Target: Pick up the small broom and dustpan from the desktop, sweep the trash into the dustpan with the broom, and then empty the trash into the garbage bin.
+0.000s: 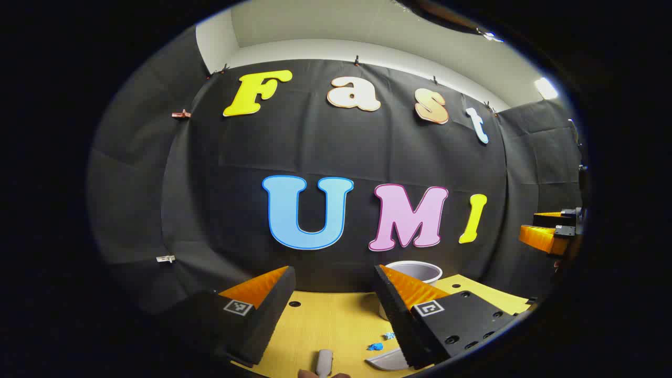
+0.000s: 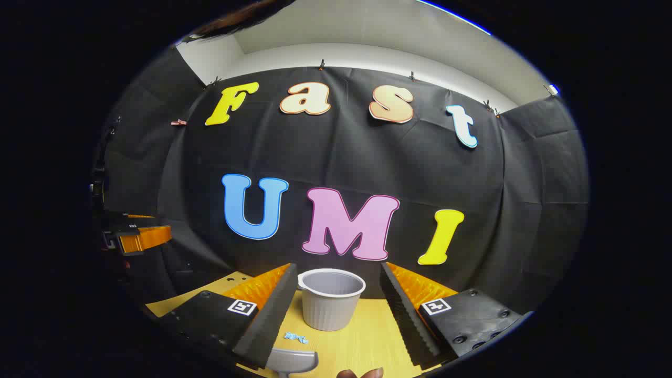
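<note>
In the left gripper view, the left hand-held gripper [image 1: 333, 294] hangs above the yellow worktop [image 1: 325, 320] with its two fingers spread wide and nothing between them. Below the gap, at the bottom edge, a pale grey handle end [image 1: 324, 362] lies on the worktop; it is cut off, so whether it belongs to the broom cannot be told. Just right of it lie small blue scraps of trash [image 1: 376, 346], close to the inner side of the right-hand finger. Beside them the grey dustpan [image 1: 389, 360] rests on the worktop, mostly hidden under that finger. Behind the same finger stands the grey bin [image 1: 417, 270], with only its rim and part of its wall clear. Far to the right, the other hand-held gripper shows at the edge, partly cut off. In the right gripper view, the left gripper appears at the far left edge, dim and hard to read. The right hand-held gripper [image 2: 336, 294] is likewise released, fingers wide apart, gripping nothing. Between them, low and left, the blue trash [image 2: 295, 337] lies on the worktop [image 2: 367, 336], with the dustpan [image 2: 292, 362] just below it at the edge, cut off. The bin [image 2: 331, 299] stands upright in the middle of the gap, beyond the fingertips and touching neither finger.
</note>
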Tool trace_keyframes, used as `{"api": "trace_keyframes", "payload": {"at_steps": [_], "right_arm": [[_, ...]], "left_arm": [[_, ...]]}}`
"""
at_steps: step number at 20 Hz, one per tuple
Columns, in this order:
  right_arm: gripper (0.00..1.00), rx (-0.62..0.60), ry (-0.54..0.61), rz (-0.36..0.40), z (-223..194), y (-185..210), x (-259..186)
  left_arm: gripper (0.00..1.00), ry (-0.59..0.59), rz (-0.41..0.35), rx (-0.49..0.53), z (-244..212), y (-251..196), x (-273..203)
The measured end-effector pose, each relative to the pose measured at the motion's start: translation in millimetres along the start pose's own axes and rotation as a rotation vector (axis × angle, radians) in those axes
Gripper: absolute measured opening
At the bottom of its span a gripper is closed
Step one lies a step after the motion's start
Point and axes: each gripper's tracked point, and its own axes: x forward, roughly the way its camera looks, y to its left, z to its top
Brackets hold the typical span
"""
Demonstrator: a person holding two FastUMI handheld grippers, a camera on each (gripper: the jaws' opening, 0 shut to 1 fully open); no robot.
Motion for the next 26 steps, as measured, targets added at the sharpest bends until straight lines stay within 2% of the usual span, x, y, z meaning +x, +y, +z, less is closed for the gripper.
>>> {"api": "trace_keyframes", "payload": {"at_steps": [15,19,26], "right_arm": [[0.97,-0.005,0.033,0.047,-7.8,18.8,-4.1],[0.97,-0.010,0.195,0.105,-51.6,32.5,-8.9],[0.97,0.019,0.634,0.235,-177.0,69.7,-52.7]], "left_arm": [[0.95,0.011,-0.001,-0.019,-5.6,3.9,-6.9],[0.95,0.021,0.004,-0.018,-11.4,8.4,-7.3],[0.95,0.051,0.027,0.009,-34.7,17.2,-11.8]]}}
